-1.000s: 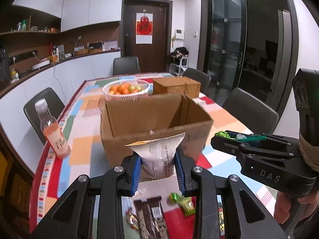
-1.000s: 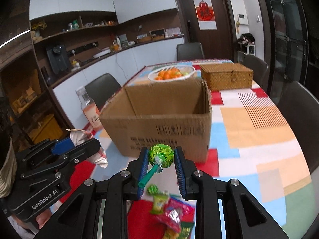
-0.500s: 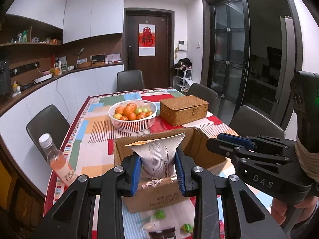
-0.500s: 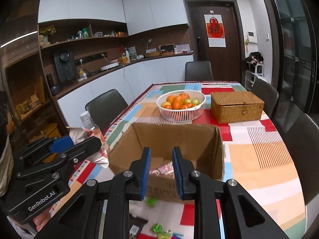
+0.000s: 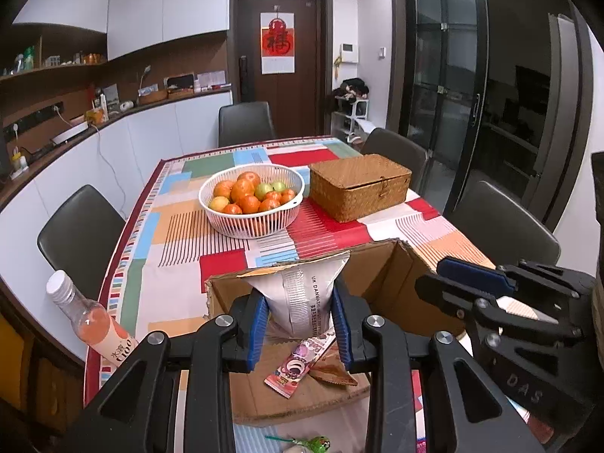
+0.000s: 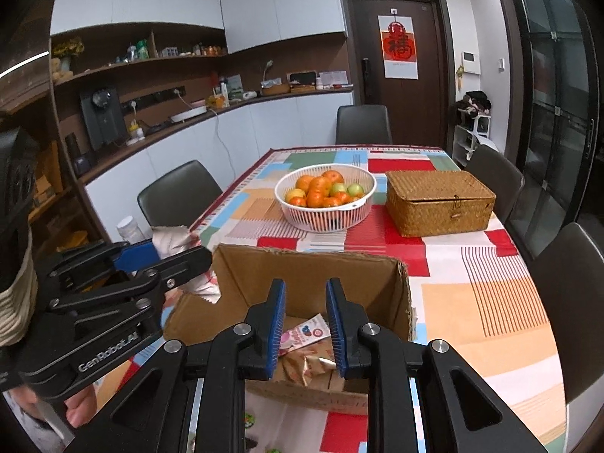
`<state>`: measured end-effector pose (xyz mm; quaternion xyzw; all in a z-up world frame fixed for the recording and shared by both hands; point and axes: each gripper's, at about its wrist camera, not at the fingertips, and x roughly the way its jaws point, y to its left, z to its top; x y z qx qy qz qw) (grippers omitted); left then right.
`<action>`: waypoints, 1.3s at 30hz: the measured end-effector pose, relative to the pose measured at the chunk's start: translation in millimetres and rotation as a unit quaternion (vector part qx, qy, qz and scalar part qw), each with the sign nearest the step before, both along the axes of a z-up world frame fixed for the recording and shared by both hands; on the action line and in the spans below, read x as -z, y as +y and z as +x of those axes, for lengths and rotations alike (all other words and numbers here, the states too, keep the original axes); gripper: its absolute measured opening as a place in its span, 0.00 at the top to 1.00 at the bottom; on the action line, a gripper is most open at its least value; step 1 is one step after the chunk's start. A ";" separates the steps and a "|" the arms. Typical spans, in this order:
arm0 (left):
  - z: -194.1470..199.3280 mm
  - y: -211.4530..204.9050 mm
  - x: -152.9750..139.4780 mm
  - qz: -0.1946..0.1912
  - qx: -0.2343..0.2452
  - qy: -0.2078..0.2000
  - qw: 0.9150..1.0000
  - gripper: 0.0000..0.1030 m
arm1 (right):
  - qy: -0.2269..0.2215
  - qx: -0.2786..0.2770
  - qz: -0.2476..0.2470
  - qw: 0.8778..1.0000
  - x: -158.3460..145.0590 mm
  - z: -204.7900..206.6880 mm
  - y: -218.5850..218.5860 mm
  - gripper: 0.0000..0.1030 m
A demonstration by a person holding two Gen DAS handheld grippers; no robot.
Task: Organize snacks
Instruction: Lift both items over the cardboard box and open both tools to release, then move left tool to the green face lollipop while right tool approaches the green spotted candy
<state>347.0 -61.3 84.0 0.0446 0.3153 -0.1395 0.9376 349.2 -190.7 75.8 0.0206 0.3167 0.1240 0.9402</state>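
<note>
left gripper [image 5: 300, 324] clamps the silver snack pouch [image 5: 304, 294] upright over the cardboard box [image 5: 381, 283].
box floor lies straight below its jaws; right gripper [image 6: 304, 330] shut narrow, empty, just beside.

Both wrist views look forward and down along their fingers, close above the box [image 5: 381, 275] at lower centre. Each sees the table [image 6: 472, 294], bowl [image 6: 324, 196] and far door [image 5: 281, 68]; each catches the other gripper at its edge.
</note>
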 end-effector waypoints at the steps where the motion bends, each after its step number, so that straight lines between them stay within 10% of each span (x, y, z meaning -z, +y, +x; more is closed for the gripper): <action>1: 2.9 -0.6 1.1 0.001 -0.002 0.003 1.000 0.69 | 0.002 0.000 -0.001 1.000 1.3 1.3 0.4 0.77; 10: -15.2 5.7 5.3 0.009 -0.005 -0.005 1.000 0.48 | 0.010 0.002 -0.005 1.000 6.5 -0.7 2.1 0.77; 39: -106.9 26.1 58.9 0.075 0.037 0.017 0.996 0.40 | 0.076 -0.069 -0.059 0.993 59.9 -72.7 35.9 0.67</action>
